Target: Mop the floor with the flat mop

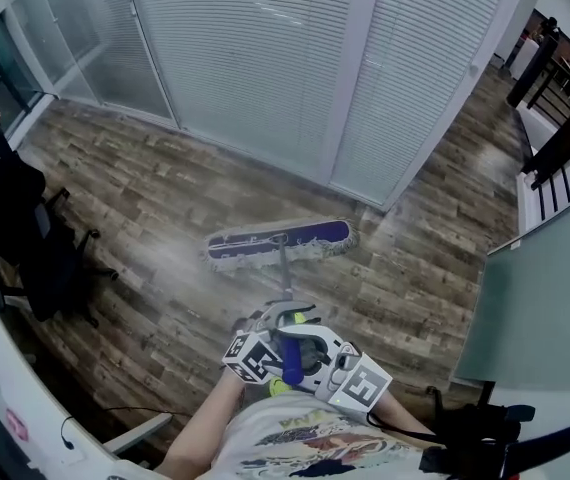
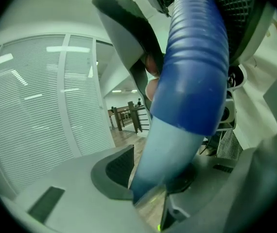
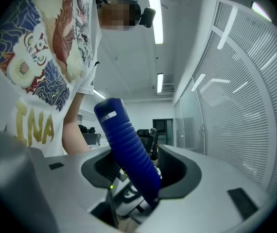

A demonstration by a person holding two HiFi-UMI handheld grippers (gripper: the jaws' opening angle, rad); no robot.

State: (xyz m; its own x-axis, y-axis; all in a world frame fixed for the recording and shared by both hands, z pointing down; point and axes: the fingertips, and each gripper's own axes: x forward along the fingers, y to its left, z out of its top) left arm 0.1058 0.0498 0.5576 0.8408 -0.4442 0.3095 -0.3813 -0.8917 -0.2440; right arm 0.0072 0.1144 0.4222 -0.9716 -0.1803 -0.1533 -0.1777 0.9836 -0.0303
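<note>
The flat mop's blue head (image 1: 280,243), fringed in white, lies flat on the wooden floor in front of the blind-covered glass wall. Its thin pole (image 1: 285,280) runs back to a blue ribbed grip (image 1: 292,364) close to my body. My left gripper (image 1: 270,340) is shut on the handle where the ribbed grip meets the pale pole (image 2: 170,149), which crosses between its jaws (image 2: 153,171). My right gripper (image 1: 315,353) is shut on the ribbed grip (image 3: 129,144) near its top end, with the pads (image 3: 175,171) against it. A printed T-shirt (image 3: 46,57) fills that view's left.
A black office chair (image 1: 25,238) stands at the left by a white desk edge (image 1: 5,388). Glass partitions with blinds (image 1: 295,68) close off the far side. A dark railing (image 1: 565,148) and a grey-green panel (image 1: 545,308) bound the right.
</note>
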